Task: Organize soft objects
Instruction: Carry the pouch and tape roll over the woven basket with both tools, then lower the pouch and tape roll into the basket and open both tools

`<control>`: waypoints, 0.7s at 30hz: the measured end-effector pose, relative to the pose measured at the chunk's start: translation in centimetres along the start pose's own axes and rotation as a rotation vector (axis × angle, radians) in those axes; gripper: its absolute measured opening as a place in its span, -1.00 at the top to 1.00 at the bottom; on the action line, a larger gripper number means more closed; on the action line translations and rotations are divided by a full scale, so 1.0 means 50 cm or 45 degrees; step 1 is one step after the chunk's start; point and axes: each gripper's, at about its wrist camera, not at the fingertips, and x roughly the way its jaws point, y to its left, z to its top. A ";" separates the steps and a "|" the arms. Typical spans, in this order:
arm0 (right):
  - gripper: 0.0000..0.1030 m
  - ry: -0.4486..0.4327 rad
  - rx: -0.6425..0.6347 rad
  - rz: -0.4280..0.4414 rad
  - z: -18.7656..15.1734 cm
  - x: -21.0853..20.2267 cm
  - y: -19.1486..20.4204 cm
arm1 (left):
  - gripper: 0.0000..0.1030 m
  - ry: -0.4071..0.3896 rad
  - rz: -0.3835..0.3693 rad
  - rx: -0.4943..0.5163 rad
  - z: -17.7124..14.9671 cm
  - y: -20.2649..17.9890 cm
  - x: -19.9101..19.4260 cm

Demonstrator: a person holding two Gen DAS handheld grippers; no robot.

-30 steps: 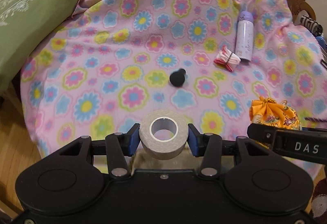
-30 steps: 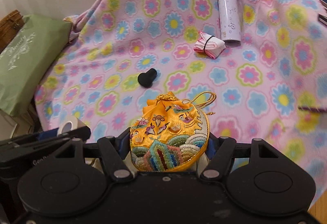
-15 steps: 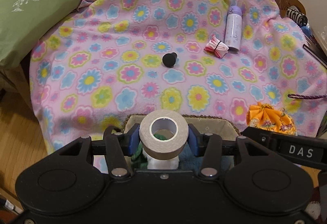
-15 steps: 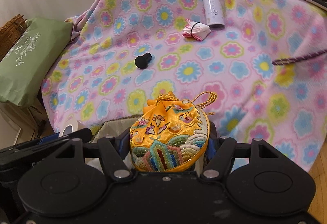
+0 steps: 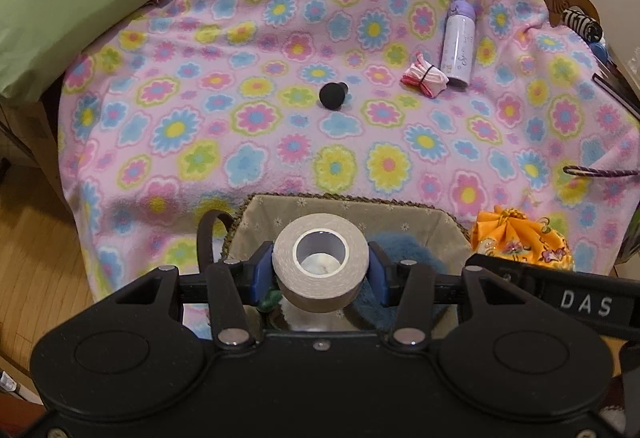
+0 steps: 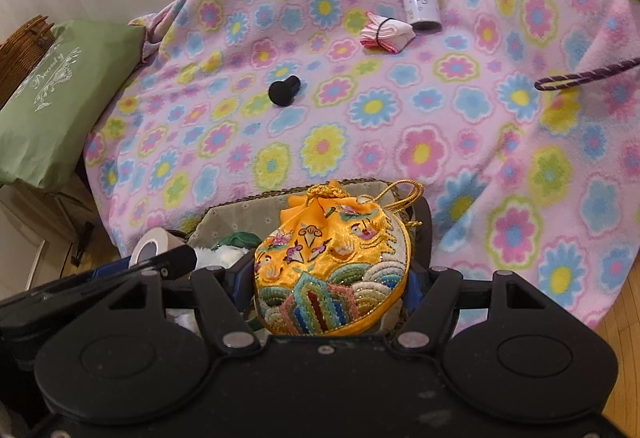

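Clamping one roll of tape [image 5: 320, 267] above the lined basket [image 5: 352, 207], the left tongs [image 5: 320, 272] stand beside the right tongs [image 6: 332, 278], closed on one embroidered orange pouch [image 6: 332, 262] over that basket; contents below are mostly hidden. Beyond the basket lie one black knob [image 5: 331, 94], one folded cloth [image 5: 425, 79], one lilac bottle [image 5: 458, 42].

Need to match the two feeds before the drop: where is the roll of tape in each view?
Left wrist: tape roll low centre, clamped in the left tool, above the basket.
Right wrist: tape roll lower left.
Shared landmark: black knob.
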 end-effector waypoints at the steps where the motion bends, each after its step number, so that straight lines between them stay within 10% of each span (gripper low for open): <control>1: -0.33 0.004 0.006 -0.005 0.000 0.001 -0.002 | 0.08 0.005 -0.006 0.000 -0.001 0.000 0.001; 21: -0.36 0.060 -0.003 -0.004 0.000 0.015 0.001 | 0.08 0.064 -0.016 0.016 -0.013 -0.003 0.019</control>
